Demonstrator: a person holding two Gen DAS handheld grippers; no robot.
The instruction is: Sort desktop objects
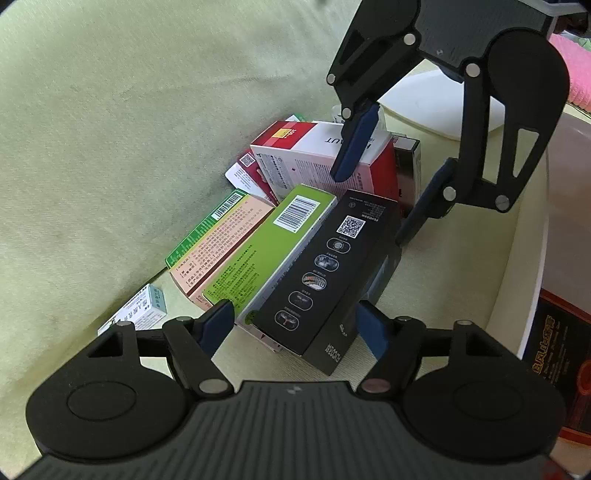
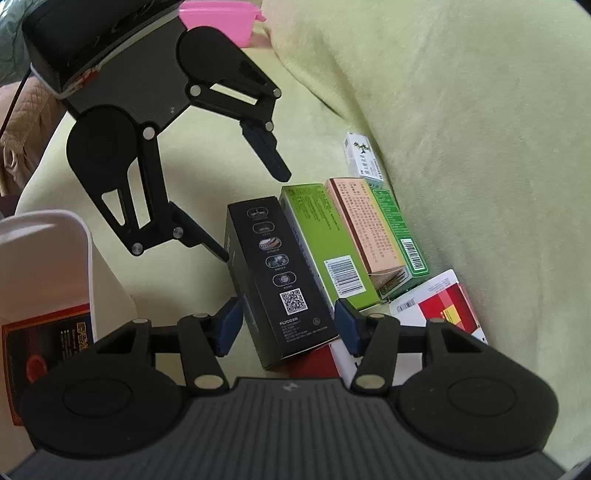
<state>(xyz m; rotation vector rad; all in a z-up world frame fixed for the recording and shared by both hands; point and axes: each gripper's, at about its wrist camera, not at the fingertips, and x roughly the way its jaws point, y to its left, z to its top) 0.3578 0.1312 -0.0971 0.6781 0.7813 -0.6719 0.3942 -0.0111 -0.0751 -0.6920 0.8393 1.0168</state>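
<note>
Two grippers, left gripper [image 1: 295, 326] and right gripper [image 2: 288, 321], straddle opposite ends of the black box [image 1: 332, 273], jaws released; next, clench and lift.

Surface [image 1: 443, 280]: pale cream-yellow, fine woven texture, curved white rim along its outer edge in the left wrist view. Behind it, a large yellow-green plush blanket [image 1: 129, 129] rises like a soft backdrop, faintly mottled, with shallow folds; it fills most of both views and meets the surface along a shadowed crease. Pink container [image 2: 221, 20] at far edge in the right wrist view; pink textured cloth [image 1: 576, 74] at the left wrist view's upper right. Brown quilted fabric [image 2: 26, 125] at the far left of the right wrist view. Light soft, even, daylight-like; shadows weak.
</note>
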